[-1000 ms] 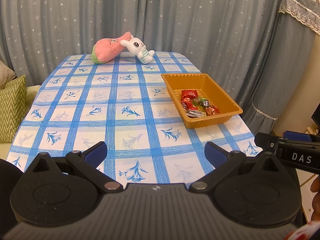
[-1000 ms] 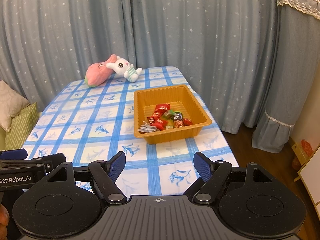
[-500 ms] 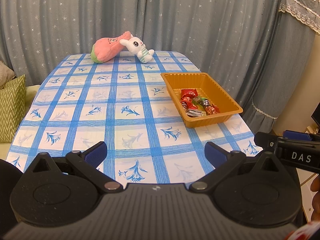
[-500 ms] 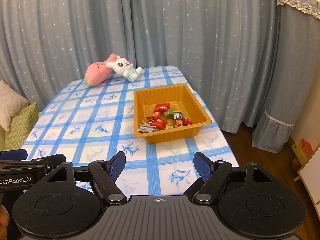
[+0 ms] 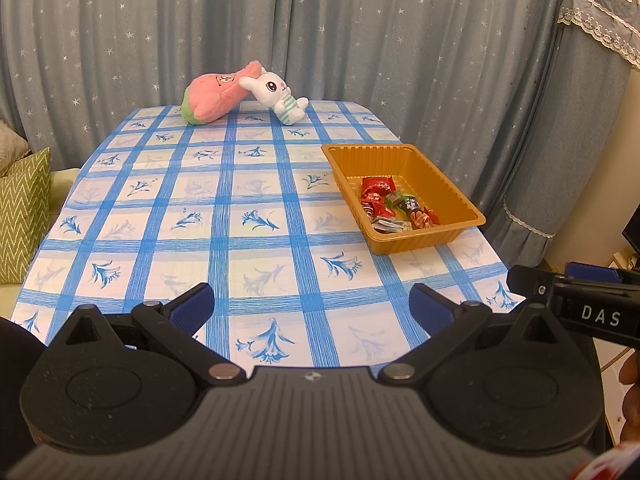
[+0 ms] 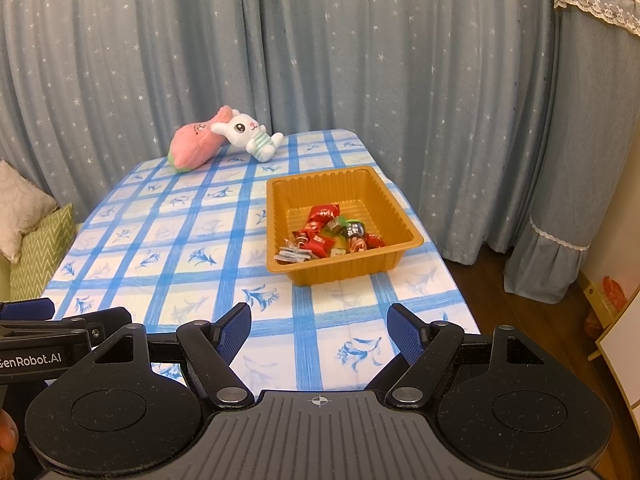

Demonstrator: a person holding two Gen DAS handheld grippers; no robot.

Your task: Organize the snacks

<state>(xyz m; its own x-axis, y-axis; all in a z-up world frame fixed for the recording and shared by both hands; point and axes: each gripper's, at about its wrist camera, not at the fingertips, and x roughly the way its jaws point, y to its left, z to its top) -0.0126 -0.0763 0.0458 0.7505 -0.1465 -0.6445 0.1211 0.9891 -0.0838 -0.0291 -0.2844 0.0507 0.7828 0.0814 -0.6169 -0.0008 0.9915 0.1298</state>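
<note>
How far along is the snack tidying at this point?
Looks done: the wrapped snacks sit piled in the orange tray, and no loose ones show on the tablecloth. In hand: nothing; the left gripper and right gripper hang over the near table edge, jaws open and empty. Left: little visible, perhaps neatening the pile. The two plush toys lie at the far end.

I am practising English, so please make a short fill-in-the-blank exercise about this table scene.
1. The wrapped candies lie inside the ribbed ____ plastic tray.
2. The white plush rabbit leans against a ____ plush toy.
3. The table wears a checked cloth with ____ stripes.
4. Both tongs, left and right, hold ____.

Missing words: orange; pink; blue; nothing
</note>
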